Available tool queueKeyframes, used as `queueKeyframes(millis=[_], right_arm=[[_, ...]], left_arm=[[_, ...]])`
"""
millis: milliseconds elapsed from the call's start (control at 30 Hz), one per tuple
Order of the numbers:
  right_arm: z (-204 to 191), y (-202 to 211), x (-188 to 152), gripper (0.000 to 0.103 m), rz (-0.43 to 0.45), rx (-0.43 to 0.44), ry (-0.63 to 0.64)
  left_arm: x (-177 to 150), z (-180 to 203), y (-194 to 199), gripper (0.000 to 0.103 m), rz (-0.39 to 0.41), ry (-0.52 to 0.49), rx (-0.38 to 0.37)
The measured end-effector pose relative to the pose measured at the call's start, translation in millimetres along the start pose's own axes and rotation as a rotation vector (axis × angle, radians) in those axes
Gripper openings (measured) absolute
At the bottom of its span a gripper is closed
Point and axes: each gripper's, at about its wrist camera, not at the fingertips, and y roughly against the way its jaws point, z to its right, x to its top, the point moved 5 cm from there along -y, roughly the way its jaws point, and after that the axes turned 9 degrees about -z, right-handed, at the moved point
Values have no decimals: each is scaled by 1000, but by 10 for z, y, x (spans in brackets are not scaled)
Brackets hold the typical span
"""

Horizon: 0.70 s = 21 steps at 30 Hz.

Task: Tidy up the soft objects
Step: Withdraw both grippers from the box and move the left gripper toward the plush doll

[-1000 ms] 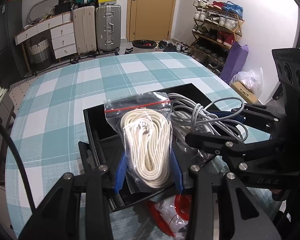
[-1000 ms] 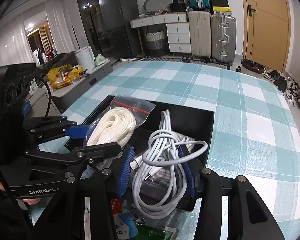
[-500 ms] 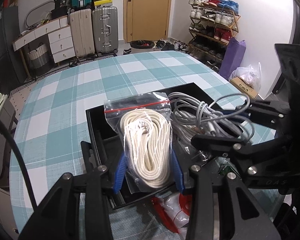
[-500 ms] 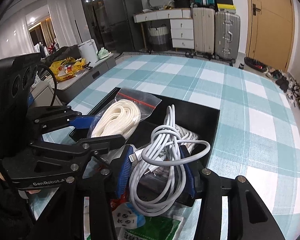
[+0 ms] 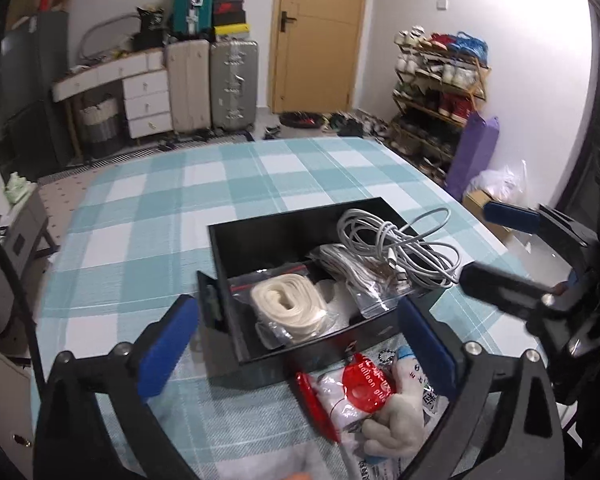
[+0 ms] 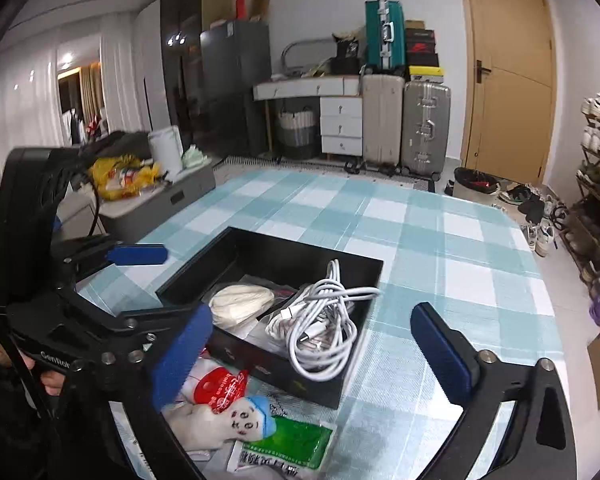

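From the left wrist view, the left gripper is seen with its blue-padded jaws spread wide, having just been opening, and nothing is pinched between them. The clear zip bag of coiled cream rope is found lying in the near left part of the black rectangular open box, free of the pads. Beside it, toward the box's right side, the loose bundle of white charging cables is heaped on a second bagged coil. The box is set on the teal-and-white checked tablecloth, toward the table's near edge. Between the box and that near edge, a red-and-white packet and a small white plush figure are left unsorted.

From the right wrist view, the right gripper is likewise shown with jaws parted wide, having just been opening, and empty. The cable bundle is seen resting at the box's near right corner, partly draped over the rim. The plush figure, the red packet and a green-printed flat sachet lie just outside the box's near wall.

The release step is judged complete for both items. The next move is judged to call for lowering one gripper onto a remaining soft item at the near edge and closing gently on it.
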Motion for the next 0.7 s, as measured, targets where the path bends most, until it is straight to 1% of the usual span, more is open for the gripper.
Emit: queueKeyframes(millis=[33,100,333,400,567,700], right_arm=[[19,28,-17,102,3,-12,-10],[63,77,-62,102,0,-33,-31],[174,247,-239,103,8,-29,-107],[162,266,-298,103,2,-30,-104],[58,207,-437,103,-45,-38,-53],[30,126,-548,103,-77,-26,-51]], left_arm=[[-16,-4,24,103,8,4,8],[-47,-10,64,103,21,12,19],[-175,43,119,103,28,17,30],[-213,60,126,103,29,20,27],[-303,74,83,103,10,38,10],[-360,94,66,103,5,27,26]])
